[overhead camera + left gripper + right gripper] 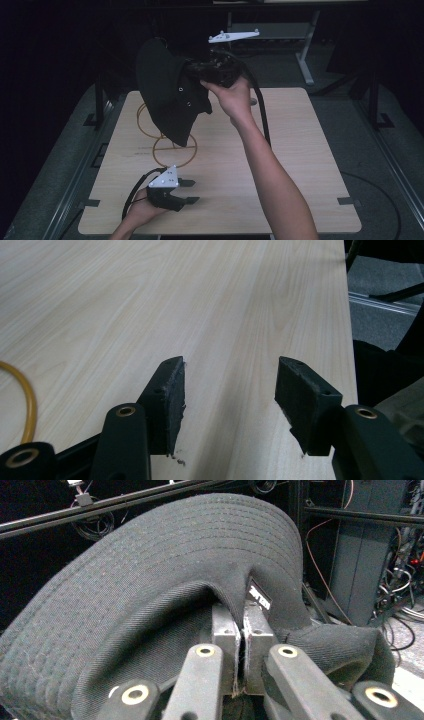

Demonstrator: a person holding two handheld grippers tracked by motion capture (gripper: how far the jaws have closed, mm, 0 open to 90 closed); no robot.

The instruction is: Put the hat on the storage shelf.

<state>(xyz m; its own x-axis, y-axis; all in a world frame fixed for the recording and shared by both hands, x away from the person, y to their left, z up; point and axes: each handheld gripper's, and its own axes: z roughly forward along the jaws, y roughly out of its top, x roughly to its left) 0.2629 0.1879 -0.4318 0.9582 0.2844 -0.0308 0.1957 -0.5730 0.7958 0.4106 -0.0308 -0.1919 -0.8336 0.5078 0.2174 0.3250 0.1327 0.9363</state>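
Observation:
A black stitched-brim hat (pixel 167 92) hangs in the air over the far left part of the wooden table (pixel 280 150). My right gripper (pixel 200 75) is shut on it, and in the right gripper view the two jaws pinch the hat (pixel 150 580) where the brim meets the crown, next to a small label (pixel 260 597). My right gripper (pixel 243 630) holds it high above the table. My left gripper (pixel 189 191) rests low near the table's front left, open, with nothing between its fingers (pixel 167 400). My left gripper (pixel 230 400) points across bare wood.
A yellow wire stand (pixel 167 145) with looped rings sits on the table under the hat; a bit of yellow wire (pixel 27 400) curves at the left of the left gripper view. Dark frames and cables stand beyond the table. Floor rails run along both sides.

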